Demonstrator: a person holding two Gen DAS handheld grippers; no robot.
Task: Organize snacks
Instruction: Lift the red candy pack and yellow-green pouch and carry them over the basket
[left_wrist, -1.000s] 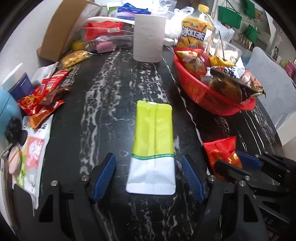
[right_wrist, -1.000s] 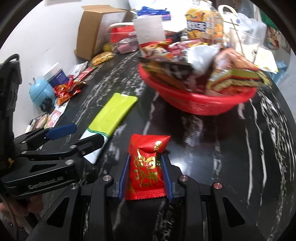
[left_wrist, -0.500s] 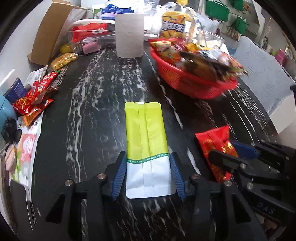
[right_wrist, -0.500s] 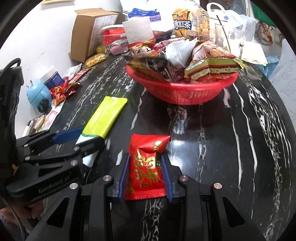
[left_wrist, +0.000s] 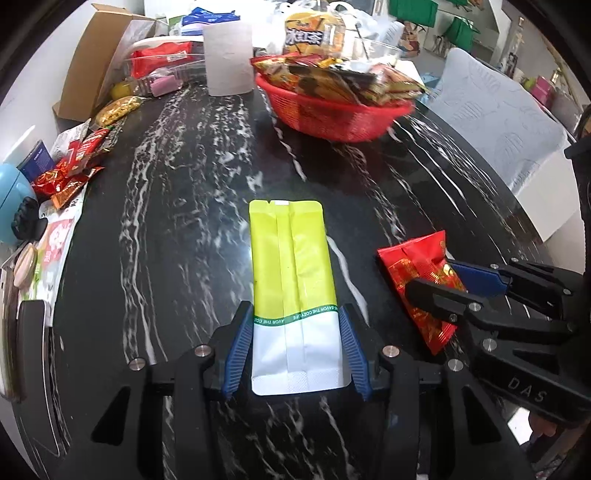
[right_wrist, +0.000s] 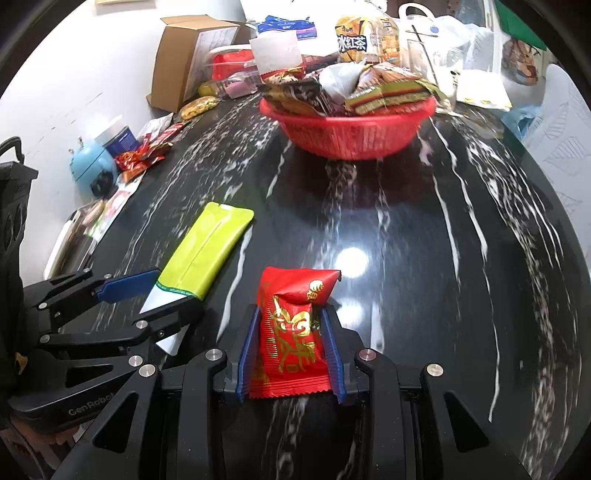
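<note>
1. Your left gripper (left_wrist: 295, 347) has its blue pads closed narrow against both long edges of the yellow-green pouch (left_wrist: 291, 280). The pouch stretches away toward 12 o'clock over the black marble table (left_wrist: 177, 229); I cannot tell whether it is lifted clear or resting on it.
2. Your right gripper (right_wrist: 290, 350) is clamped on the red snack packet (right_wrist: 291, 325), whose top corner flops over toward 1 o'clock.
3. The red basket (right_wrist: 351, 136) sits at 12 o'clock from your right gripper, well apart, and is already heaped with packets, so much of the sorting looks done.
4. What is left, as I judge it: both held items need to reach the basket, and it is crowded, so aim for a gap near the rim.
5. Loose red sachets (left_wrist: 70, 173) lie at 10 o'clock from your left gripper along the table edge, beside a blue round gadget (right_wrist: 90, 166); these probably need collecting afterwards.
</note>
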